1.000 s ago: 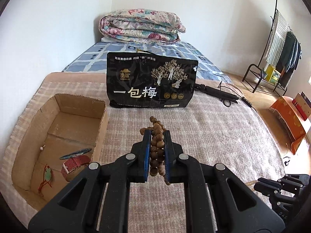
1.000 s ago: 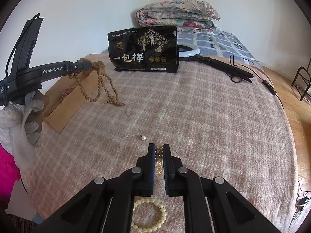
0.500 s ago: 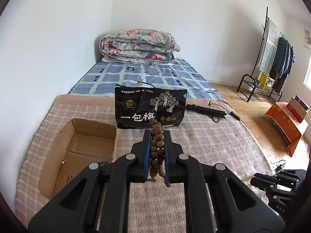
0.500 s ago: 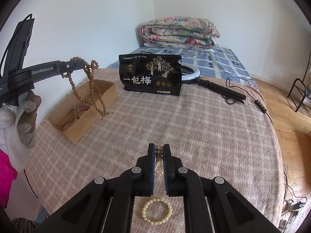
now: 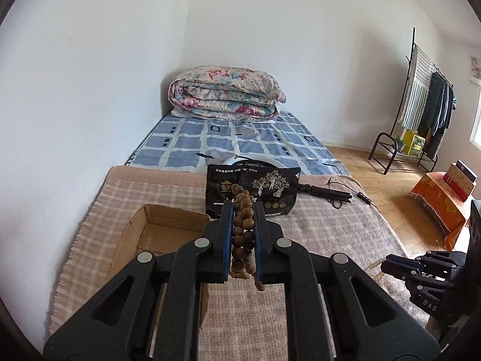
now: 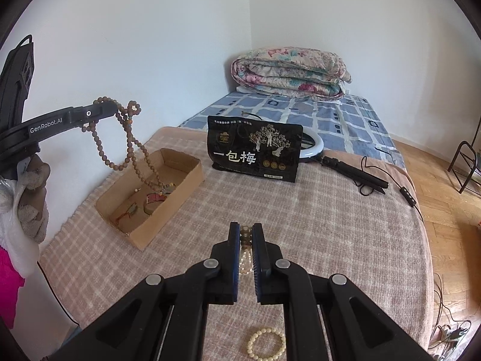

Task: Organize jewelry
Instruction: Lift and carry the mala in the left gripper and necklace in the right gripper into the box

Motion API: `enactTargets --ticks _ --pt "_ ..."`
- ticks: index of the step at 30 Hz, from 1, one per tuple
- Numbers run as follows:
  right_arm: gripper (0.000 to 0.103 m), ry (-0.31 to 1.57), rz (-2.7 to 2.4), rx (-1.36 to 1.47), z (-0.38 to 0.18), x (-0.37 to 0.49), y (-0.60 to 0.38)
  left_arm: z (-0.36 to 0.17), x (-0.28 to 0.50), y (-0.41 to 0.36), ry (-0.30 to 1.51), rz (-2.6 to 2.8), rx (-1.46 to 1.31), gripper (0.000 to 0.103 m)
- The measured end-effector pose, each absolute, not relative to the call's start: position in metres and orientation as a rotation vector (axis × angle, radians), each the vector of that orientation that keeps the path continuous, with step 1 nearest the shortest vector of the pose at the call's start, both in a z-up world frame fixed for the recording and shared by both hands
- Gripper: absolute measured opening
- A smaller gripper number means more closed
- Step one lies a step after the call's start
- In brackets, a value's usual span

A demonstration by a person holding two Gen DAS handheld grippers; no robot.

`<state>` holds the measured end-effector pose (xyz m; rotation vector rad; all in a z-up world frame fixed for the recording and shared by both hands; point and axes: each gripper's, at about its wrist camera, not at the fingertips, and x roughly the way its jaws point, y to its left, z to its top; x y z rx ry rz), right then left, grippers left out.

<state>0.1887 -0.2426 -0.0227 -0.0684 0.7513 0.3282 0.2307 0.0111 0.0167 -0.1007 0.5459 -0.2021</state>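
Observation:
My left gripper (image 5: 243, 207) is shut on a long strand of brown wooden beads (image 5: 242, 234). In the right wrist view the left gripper (image 6: 109, 109) is high at the left, and the brown beads (image 6: 130, 147) hang in loops down over the open cardboard box (image 6: 168, 210). My right gripper (image 6: 245, 229) is shut on a strand of pale beads (image 6: 245, 263), held above the checked blanket. A cream bead bracelet (image 6: 266, 343) lies on the blanket below it. In the box are a red strap (image 6: 154, 197) and other small pieces.
A black snack bag (image 6: 255, 150) stands behind the box (image 5: 177, 210), with a ring light (image 6: 314, 147) and its black handle and cable (image 6: 354, 173) to the right. A folded floral quilt (image 5: 225, 93) lies on the bed. A gloved hand (image 6: 30, 192) holds the left gripper.
Both grippers have risen and the views have pulled back. The brown beads have lifted off the blanket and now hang over the box. The pale strand has come up with the right gripper.

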Motion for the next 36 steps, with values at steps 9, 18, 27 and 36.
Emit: enactTargets --ticks 9,18,27,36 --pt "0.005 0.739 0.372 -0.061 -0.018 0.218 -0.195 0.013 0.231 0.065 0.544 -0.137 -0.09 0.01" --pt "0.005 0.739 0.415 -0.065 -0.022 0.26 -0.145 -0.003 0.234 0.107 0.561 -0.093 -0.096 0.01" --pt "0.005 0.753 0.455 -0.053 -0.035 0.301 -0.104 -0.021 0.251 0.13 0.583 -0.082 -0.117 0.01" --pt "0.005 0.786 0.481 -0.003 -0.057 0.343 -0.072 -0.044 0.268 0.145 0.619 -0.075 -0.125 0.01"
